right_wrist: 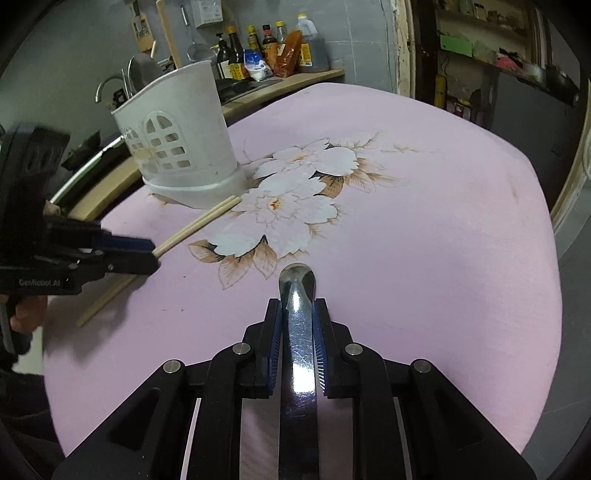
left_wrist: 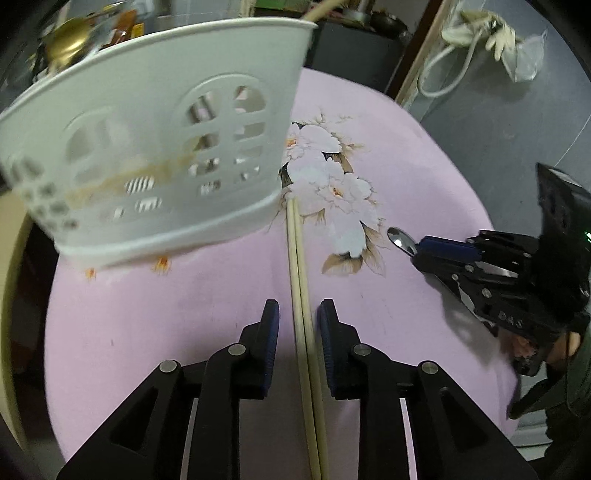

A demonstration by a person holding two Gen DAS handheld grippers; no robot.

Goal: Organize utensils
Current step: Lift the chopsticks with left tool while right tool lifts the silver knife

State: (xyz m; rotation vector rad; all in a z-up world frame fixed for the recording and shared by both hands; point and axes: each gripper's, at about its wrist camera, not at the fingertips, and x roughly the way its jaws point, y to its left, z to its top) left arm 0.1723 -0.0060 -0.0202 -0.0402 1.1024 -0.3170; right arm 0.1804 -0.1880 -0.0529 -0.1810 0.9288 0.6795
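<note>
A pair of pale wooden chopsticks lies on the pink flowered tabletop, its far ends touching the foot of the white slotted utensil holder. My left gripper straddles the chopsticks with its jaws open and a gap on each side of the sticks. In the right wrist view the same holder stands at the back left, with the chopsticks running from it into the left gripper. My right gripper is shut on a shiny metal spoon, held just above the tabletop.
Sauce bottles line a wooden counter behind the table. A tap and hanging tools are at the back left. A cloth and white cable lie on the floor past the table's far edge. A person's hand holds the left gripper.
</note>
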